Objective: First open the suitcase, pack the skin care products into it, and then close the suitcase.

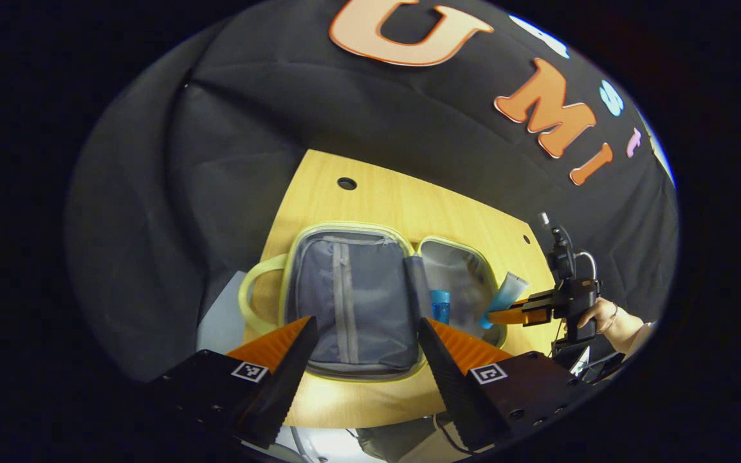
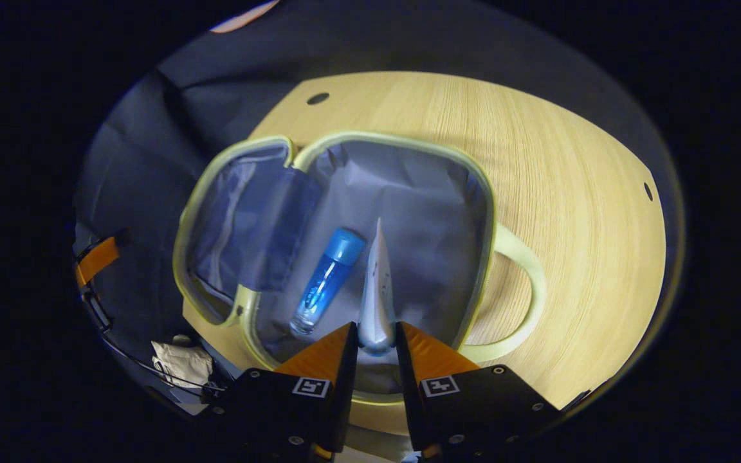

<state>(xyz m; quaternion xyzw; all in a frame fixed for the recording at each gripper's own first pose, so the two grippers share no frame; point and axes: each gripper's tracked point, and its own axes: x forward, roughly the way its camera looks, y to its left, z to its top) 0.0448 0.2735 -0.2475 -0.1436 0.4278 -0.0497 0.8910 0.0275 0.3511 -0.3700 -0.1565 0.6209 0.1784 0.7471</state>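
A pale green suitcase (image 1: pixel 293 257) (image 2: pixel 486 212) lies flat and open on the wooden table, grey lining up. A blue-capped bottle (image 2: pixel 325 280) (image 1: pixel 439 305) lies in one half. My right gripper (image 2: pixel 375 344) is shut on a silvery tube (image 2: pixel 375 289) and holds it over that same half, next to the bottle. In the left gripper view that tube (image 1: pixel 505 297) looks pale blue, tilted at the case's rim, held by the right gripper (image 1: pixel 496 316) with a hand behind it. My left gripper (image 1: pixel 364 334) is open above the zipped half, holding nothing.
The wooden table (image 1: pixel 409 199) (image 2: pixel 570 193) has small round holes (image 1: pixel 347 183) near its far edge. Two loop handles (image 1: pixel 248 283) (image 2: pixel 525 283) stick out from the case's sides. A crumpled white cloth (image 2: pixel 181 363) lies off the table edge. Black cloth hangs behind.
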